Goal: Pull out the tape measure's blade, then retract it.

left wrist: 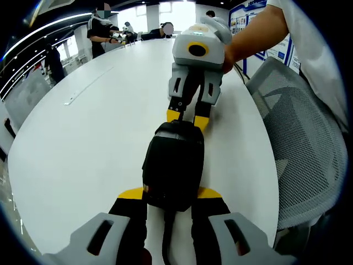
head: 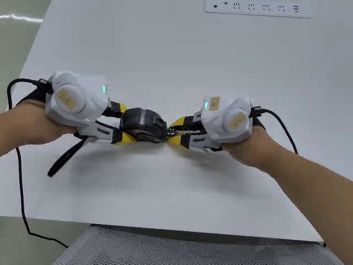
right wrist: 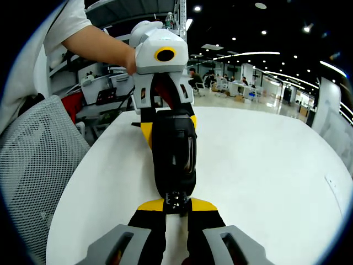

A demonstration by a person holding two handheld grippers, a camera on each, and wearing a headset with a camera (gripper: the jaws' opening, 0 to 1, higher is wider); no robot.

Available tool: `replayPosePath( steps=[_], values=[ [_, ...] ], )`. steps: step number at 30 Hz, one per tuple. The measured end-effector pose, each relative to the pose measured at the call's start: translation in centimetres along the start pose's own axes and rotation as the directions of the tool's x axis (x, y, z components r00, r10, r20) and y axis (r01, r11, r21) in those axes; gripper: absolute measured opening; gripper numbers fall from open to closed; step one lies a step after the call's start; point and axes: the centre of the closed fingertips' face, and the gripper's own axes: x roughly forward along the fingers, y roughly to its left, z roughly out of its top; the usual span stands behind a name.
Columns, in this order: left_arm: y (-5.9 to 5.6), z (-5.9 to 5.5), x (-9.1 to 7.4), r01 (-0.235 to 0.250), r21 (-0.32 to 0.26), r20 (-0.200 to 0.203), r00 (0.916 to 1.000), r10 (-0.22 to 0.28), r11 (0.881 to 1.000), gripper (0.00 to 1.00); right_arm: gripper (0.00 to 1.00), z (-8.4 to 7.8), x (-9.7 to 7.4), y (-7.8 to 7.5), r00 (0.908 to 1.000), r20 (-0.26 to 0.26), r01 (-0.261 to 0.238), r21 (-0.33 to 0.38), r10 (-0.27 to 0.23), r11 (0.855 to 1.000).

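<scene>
A black tape measure lies on the white table between both grippers. My left gripper is shut on its case, the yellow-tipped jaws pressing both sides. My right gripper faces it from the other side and is shut on the metal end hook of the blade at the case mouth. The tape measure case fills the space right in front of the right gripper. Almost no blade shows outside the case. In the left gripper view, the left gripper points at the right gripper.
A white power strip lies at the far edge of the table. Black cables hang off the table's left side, and a black strap trails from the left gripper. A grey mesh chair stands at the near edge.
</scene>
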Motion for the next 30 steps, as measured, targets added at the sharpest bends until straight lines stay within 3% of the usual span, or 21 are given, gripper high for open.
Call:
replayPosePath(
  steps=[13,30],
  values=[
    [0.0,-0.1,0.0,-0.003,0.005,-0.003,1.0000,0.003,1.000,0.25,0.10,-0.3,-0.5,0.2,0.9999,-0.007,-0.009,-0.006,0.009,1.000],
    [0.0,0.0,0.1,-0.007,-0.012,0.004,1.0000,0.007,1.000,0.25,0.10,-2.0,-2.9,-0.3,0.9990,-0.044,0.002,-0.021,-0.003,1.000]
  ],
)
